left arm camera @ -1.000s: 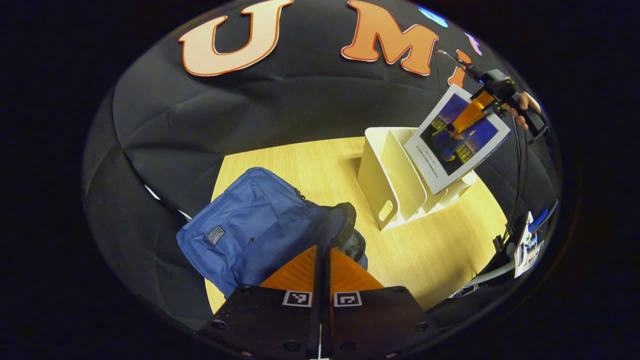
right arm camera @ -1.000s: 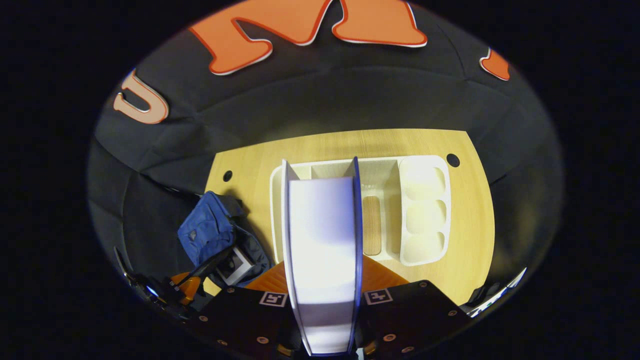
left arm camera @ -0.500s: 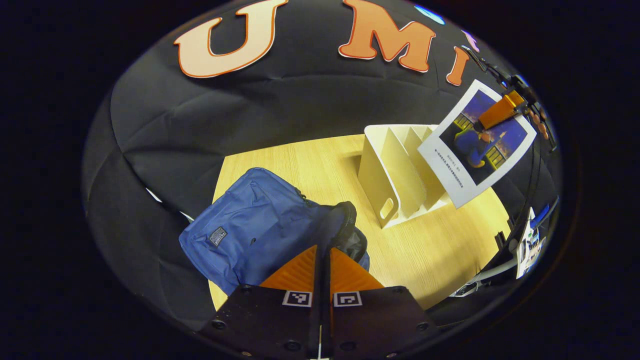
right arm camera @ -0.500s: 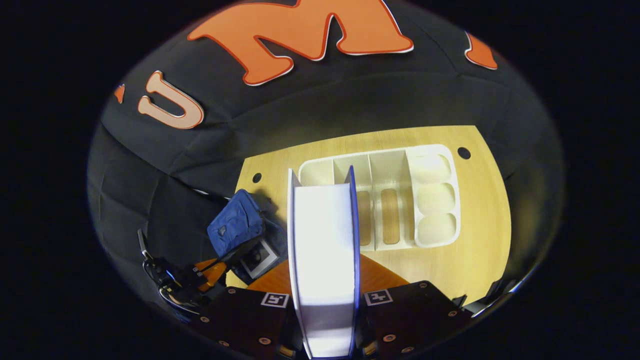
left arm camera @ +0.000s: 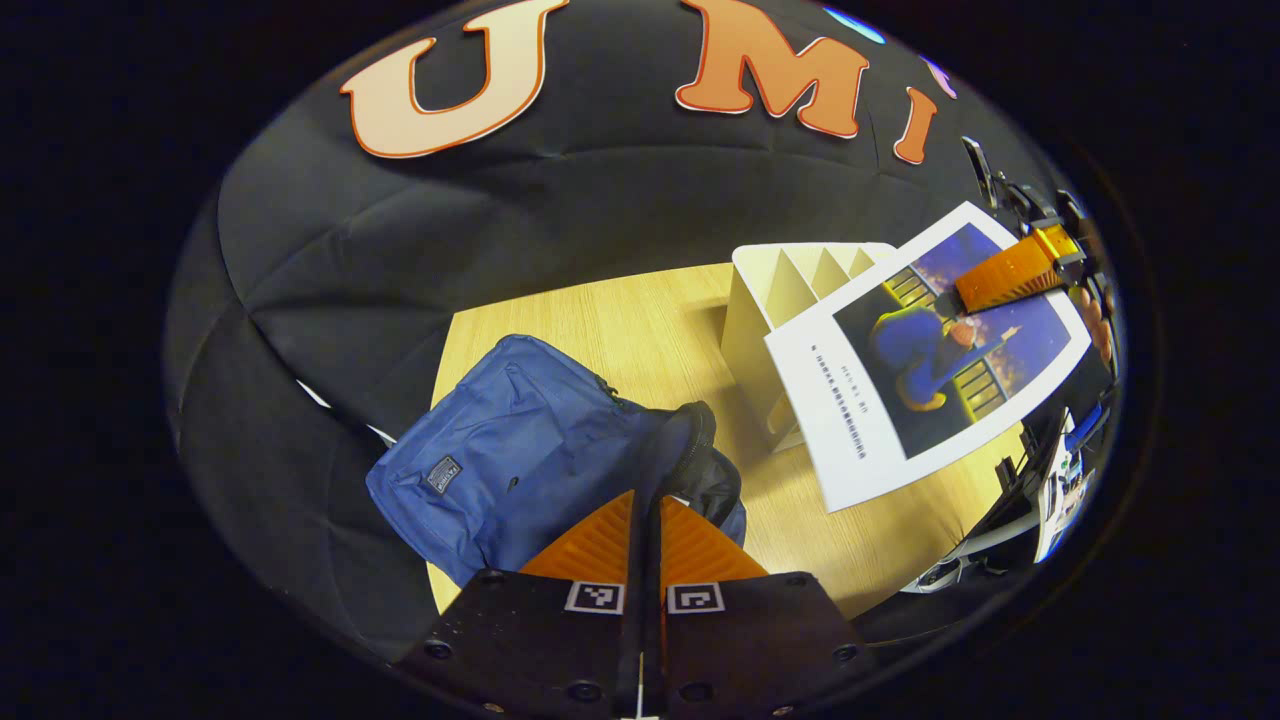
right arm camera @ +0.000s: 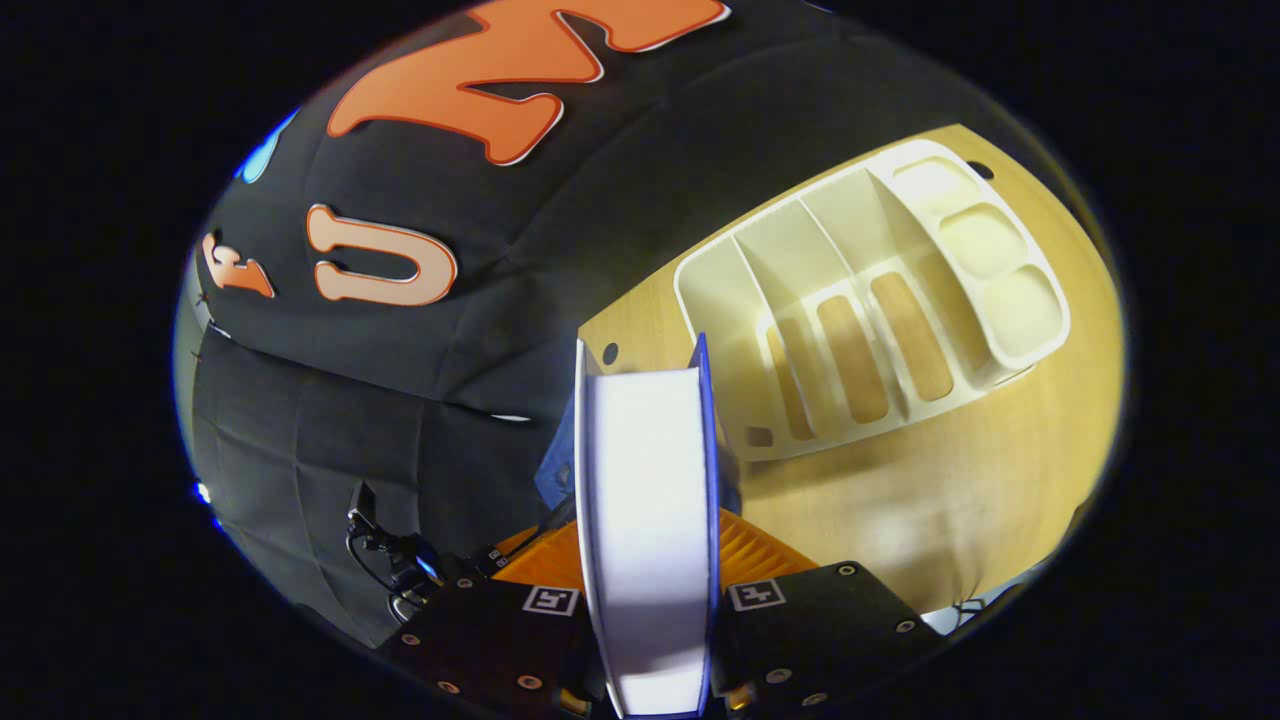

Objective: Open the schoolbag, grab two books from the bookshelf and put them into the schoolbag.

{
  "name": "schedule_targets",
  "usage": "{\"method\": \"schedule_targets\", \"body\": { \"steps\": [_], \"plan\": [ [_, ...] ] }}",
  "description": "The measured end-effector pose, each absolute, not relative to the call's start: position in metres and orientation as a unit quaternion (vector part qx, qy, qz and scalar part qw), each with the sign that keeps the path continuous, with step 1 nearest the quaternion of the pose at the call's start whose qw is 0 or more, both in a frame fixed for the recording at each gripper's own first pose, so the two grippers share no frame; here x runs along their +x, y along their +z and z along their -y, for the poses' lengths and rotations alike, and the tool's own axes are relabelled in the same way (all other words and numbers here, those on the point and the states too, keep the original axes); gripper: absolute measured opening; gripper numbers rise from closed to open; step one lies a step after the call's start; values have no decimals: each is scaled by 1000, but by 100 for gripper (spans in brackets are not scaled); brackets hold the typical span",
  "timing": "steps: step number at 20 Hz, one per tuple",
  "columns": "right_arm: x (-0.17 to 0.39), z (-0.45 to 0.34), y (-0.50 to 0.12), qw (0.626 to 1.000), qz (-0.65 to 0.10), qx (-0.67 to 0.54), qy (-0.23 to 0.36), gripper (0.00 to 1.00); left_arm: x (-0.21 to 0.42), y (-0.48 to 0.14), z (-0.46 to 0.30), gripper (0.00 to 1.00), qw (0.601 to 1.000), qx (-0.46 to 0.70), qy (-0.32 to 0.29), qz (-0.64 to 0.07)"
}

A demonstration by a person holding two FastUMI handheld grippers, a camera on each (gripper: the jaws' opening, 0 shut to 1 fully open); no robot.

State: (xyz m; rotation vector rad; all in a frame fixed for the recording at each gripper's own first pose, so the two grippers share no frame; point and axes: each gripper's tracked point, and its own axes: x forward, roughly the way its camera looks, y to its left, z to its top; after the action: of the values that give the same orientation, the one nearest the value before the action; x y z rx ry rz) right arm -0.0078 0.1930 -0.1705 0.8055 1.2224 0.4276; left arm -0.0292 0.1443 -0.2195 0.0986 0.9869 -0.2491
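Observation:
A blue schoolbag (left arm camera: 510,460) lies on the wooden table (left arm camera: 600,330), its dark opening facing the cream bookshelf (left arm camera: 775,290). My left gripper (left arm camera: 645,497) is shut on the edge of the bag's opening and holds that fabric up. In the air between shelf and bag hangs a book with a white and blue cover (left arm camera: 920,350), tilted, with my right gripper (left arm camera: 1005,278) shut on its upper corner. In the right gripper view the same book (right arm camera: 645,520) stands edge-on between the fingers of the right gripper (right arm camera: 647,535). Beyond it lie the bookshelf (right arm camera: 870,300) and a sliver of the schoolbag (right arm camera: 555,472).
The shelf's slots (right arm camera: 850,340) look empty from above, with three round cups at its far end. A hand (left arm camera: 1095,315) holds the right gripper. Cables and gear (left arm camera: 1055,490) sit past the table's right edge. Black cloth walls surround the table.
The right gripper has carried the book away from the shelf, down and towards the bag, tilting as it went. The left gripper has kept its hold on the bag's edge.

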Motion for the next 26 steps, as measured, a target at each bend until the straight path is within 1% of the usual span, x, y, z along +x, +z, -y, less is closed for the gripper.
{"method": "schedule_targets", "body": {
  "steps": [1, 3, 5, 8, 11, 15, 18, 20, 22, 24, 26],
  "plan": [
    [-16, -201, -174, 715, -553, 378, 200, 39, -29, -216, -143, 2, 871, 46, -120, -473],
    [-29, -215, -186, 707, -552, 394, 202, 40, -26, -213, -149, 1, 872, 54, -115, -473],
    [-38, -222, -202, 708, -548, 407, 184, 39, -23, -207, -148, 2, 872, 44, -114, -474],
    [-41, -241, -211, 688, -531, 468, 163, 40, -20, -206, -151, 2, 872, 39, -109, -475],
    [-57, -263, -237, 697, -531, 461, 138, 40, -12, -211, -148, 2, 872, 37, -109, -476],
    [-68, -296, -258, 684, -542, 471, 129, 40, -11, -211, -147, 2, 872, 40, -113, -474],
    [-68, -327, -276, 673, -550, 478, 126, 40, -23, -204, -142, 2, 869, 45, -130, -476],
    [-72, -351, -288, 654, -561, 492, 127, 40, -25, -204, -141, 2, 867, 63, -145, -473],
    [-71, -368, -302, 643, -564, 503, 125, 40, -29, -206, -142, 2, 864, 68, -151, -474],
    [-67, -372, -312, 654, -552, 506, 110, 40, -28, -210, -141, 2, 862, 55, -156, -479],
    [-58, -381, -318, 663, -537, 510, 106, 40, -31, -206, -146, 2, 861, 66, -161, -478]
  ]
}}
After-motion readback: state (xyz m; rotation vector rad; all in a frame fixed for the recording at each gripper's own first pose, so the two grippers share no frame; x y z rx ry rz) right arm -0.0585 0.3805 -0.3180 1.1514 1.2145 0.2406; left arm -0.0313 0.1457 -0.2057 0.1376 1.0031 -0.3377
